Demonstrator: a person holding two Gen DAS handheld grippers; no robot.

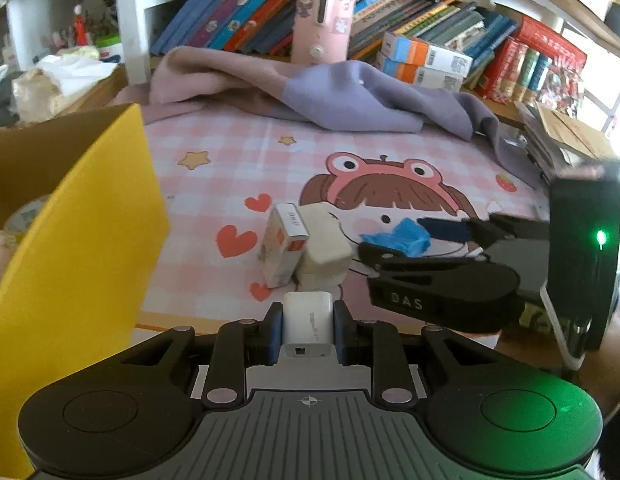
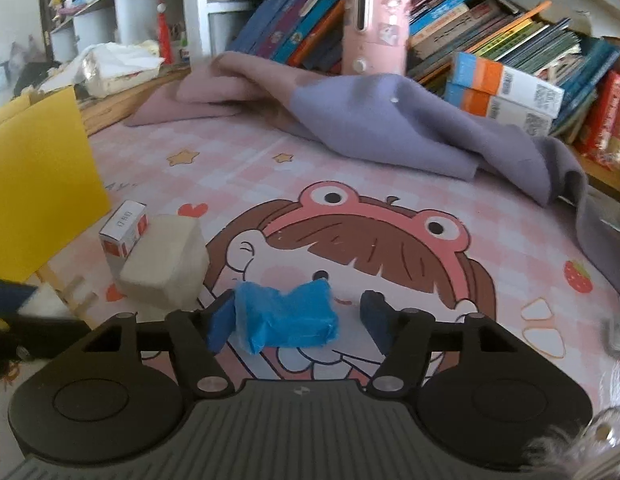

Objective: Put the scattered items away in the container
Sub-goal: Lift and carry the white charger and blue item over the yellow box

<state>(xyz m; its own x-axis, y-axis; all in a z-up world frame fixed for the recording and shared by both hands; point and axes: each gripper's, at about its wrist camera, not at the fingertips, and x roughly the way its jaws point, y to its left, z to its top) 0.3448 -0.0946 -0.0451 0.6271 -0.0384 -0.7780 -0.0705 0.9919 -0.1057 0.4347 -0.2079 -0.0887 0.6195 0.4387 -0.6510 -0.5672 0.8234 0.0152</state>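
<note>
My left gripper (image 1: pixel 308 322) is shut on a white charger plug (image 1: pixel 308 316), held just above the pink cartoon mat (image 1: pixel 230 160). A blue-wrapped item (image 2: pixel 286 316) lies on the mat between the fingers of my right gripper (image 2: pixel 298 318). The left pad (image 2: pixel 222 320) touches it and the right pad stands a little apart. In the left wrist view the right gripper (image 1: pixel 393 238) reaches in from the right around the blue item (image 1: pixel 405 236). A small orange-and-white box (image 1: pixel 284 240) and a cream block (image 1: pixel 323 248) sit side by side near the cardboard container with a yellow flap (image 1: pixel 90 216).
A crumpled pink and purple cloth (image 2: pixel 369 128) lies across the back of the mat. Behind it are leaning books (image 2: pixel 489 28), a pink cylinder (image 2: pixel 375 20) and two stacked orange-and-blue boxes (image 2: pixel 505 96). The yellow flap (image 2: pixel 38 168) rises at the left.
</note>
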